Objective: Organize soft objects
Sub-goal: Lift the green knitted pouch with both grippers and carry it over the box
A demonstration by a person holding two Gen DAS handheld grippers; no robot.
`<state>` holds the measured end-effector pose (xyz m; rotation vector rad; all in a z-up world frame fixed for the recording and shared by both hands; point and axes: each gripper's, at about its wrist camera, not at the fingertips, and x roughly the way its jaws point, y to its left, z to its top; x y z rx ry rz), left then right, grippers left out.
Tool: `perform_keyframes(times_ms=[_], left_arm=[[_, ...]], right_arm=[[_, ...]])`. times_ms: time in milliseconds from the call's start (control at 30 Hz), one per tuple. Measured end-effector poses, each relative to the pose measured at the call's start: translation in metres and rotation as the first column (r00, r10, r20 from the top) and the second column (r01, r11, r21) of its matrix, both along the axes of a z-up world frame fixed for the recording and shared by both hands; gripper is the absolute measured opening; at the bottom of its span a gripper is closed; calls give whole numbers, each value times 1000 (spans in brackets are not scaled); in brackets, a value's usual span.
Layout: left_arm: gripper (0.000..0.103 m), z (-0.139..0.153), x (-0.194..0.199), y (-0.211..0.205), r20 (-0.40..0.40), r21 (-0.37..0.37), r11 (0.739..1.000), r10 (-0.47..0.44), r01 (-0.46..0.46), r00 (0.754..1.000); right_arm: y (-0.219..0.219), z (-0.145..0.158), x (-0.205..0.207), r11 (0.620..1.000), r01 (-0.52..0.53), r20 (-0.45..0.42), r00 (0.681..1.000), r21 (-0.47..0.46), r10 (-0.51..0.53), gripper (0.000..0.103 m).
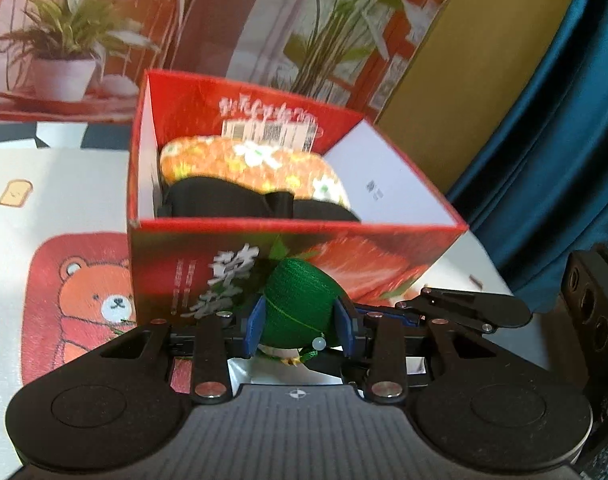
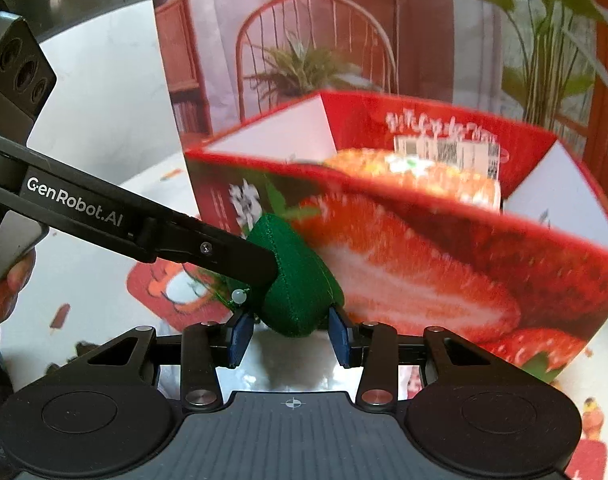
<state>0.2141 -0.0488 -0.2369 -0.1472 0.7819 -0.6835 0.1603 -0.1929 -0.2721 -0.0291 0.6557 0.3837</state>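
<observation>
Both the left hand-held gripper point(image 1: 299, 326) and the right hand-held gripper point(image 2: 289, 330) clamp one green plush pouch point(image 1: 299, 300) just before the strawberry-printed box point(image 1: 295, 256); judged mid-carry; next, lift it over the near wall, release inside.

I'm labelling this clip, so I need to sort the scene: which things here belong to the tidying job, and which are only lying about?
Part of the job:
- green stuffed toy, gripped by both the left gripper and right gripper
- red strawberry box
- orange floral pouch and black fabric item, already inside the box

Just lying about:
- bear-print mat
- backdrop poster
- blue curtain
</observation>
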Motion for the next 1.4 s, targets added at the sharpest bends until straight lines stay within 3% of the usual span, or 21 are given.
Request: perform_keyframes(times_ms=[267,533,733,800,933,1033,1233,1300,1400], left_arm=[[37,34,-18,4,80,-52,999,16,-12,997],[35,59,-30,-1,157,-61,998,13,-3,987],[35,34,-21,15,76,-43,997,61,-58,995],[35,24,-16,23,46,-19,997,80,-79,996],[36,15,-6,36,37,105,992,72,-76,997],[36,27,1,45,73,154,985,67,-77,995],[36,65,10,60,158,137,980,119,-142,980],[36,77,12,63,181,107,981,140,-161,973],[36,75,13,56,174,116,983,121,-143,977]], right_arm=[[3,40,-10,999,-25,102,994,-22,27,38],[12,73,-11,996,-65,173,982,-59,74,26],[10,51,-6,998,-36,72,997,-49,40,28],[7,39,-8,999,-25,45,999,-44,27,34],[7,24,-6,999,-22,6,1000,-40,22,36],[9,17,-1,999,-21,-11,1000,-30,21,38],[11,7,10,1000,-1,-35,999,-7,1,39],[8,7,12,1000,10,-33,999,11,-10,44],[3,4,17,998,30,-49,998,54,-27,49]])
